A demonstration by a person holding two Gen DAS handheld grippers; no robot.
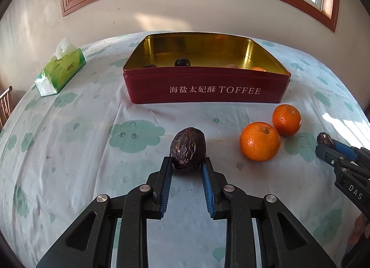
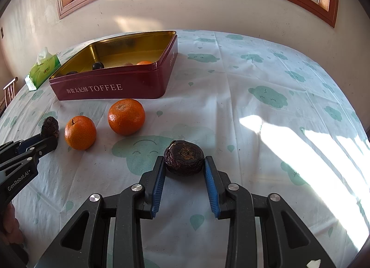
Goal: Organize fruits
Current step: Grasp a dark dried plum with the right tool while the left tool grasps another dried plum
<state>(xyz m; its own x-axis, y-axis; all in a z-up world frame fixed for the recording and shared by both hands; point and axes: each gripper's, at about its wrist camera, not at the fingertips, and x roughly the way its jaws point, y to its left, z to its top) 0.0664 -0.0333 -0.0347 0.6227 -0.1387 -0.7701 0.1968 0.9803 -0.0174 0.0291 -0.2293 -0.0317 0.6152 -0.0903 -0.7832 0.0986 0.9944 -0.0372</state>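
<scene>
My left gripper (image 1: 187,160) is shut on a dark wrinkled fruit (image 1: 187,146), pinched at the tips of its blue pads. My right gripper (image 2: 184,160) is shut on a second dark wrinkled fruit (image 2: 184,153). Each gripper also shows at the edge of the other's view, the right gripper (image 1: 327,144) and the left gripper (image 2: 49,139), both low over the tablecloth. Two oranges (image 1: 260,140) (image 1: 286,120) lie on the cloth between them. Behind stands an open red toffee tin (image 1: 208,90) holding a dark round fruit (image 1: 182,61) and an orange (image 1: 259,69). Whether the held fruits touch the cloth I cannot tell.
A green tissue pack (image 1: 61,69) lies at the far left of the table, beside the tin. A wall with a wood-framed window stands behind the table. A chair back (image 2: 9,92) shows past the left edge. Sunlight falls on the cloth at the right.
</scene>
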